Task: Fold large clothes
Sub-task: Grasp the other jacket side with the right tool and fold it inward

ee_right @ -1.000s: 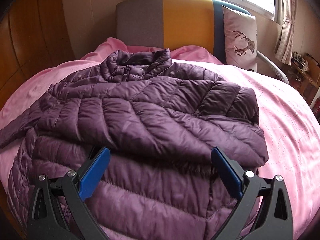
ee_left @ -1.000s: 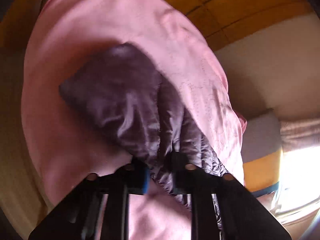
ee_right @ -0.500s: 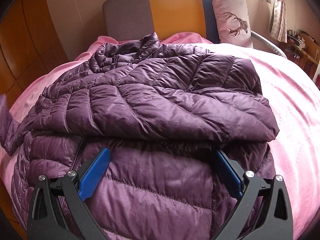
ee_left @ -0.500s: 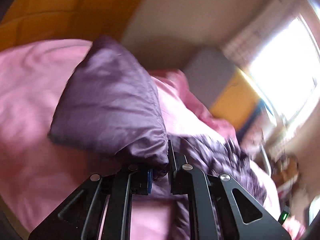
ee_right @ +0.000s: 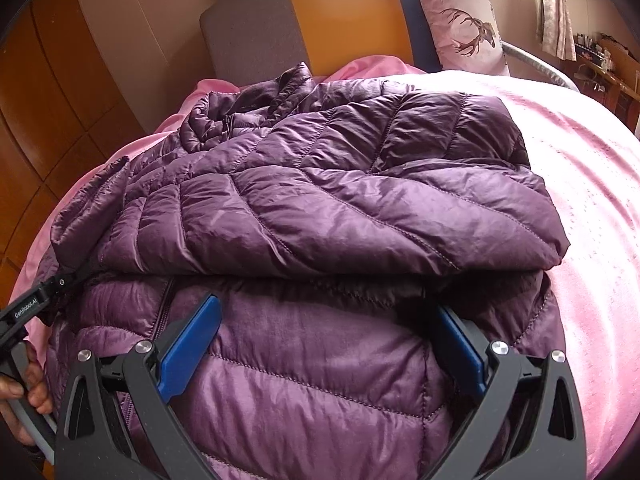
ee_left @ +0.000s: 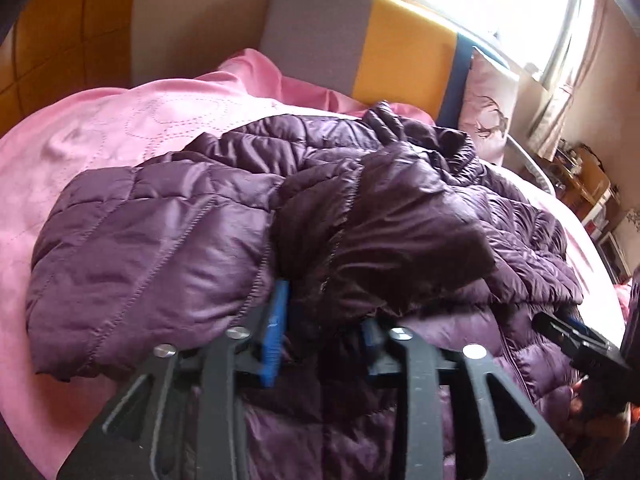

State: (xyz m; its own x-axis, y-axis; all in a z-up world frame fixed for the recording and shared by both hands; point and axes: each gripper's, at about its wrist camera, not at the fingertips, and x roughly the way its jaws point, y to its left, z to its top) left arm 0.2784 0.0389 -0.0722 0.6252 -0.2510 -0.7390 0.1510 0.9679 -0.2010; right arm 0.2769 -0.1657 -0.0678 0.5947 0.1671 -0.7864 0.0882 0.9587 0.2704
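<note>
The puffer jacket (ee_right: 304, 208) is glossy dark purple with quilted stitching. The bedspread (ee_right: 592, 184) is pink with dotted stitched loops. The headboard (ee_right: 340, 20) has grey, mustard-yellow and navy panels. The pale pillow (ee_right: 460, 20) bears a dark stag print.

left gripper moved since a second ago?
Yes. The left gripper has carried the sleeve from over the pink bedspread onto the jacket body, now facing the headboard. Its jaws have just been opening, sleeve between them.
</note>
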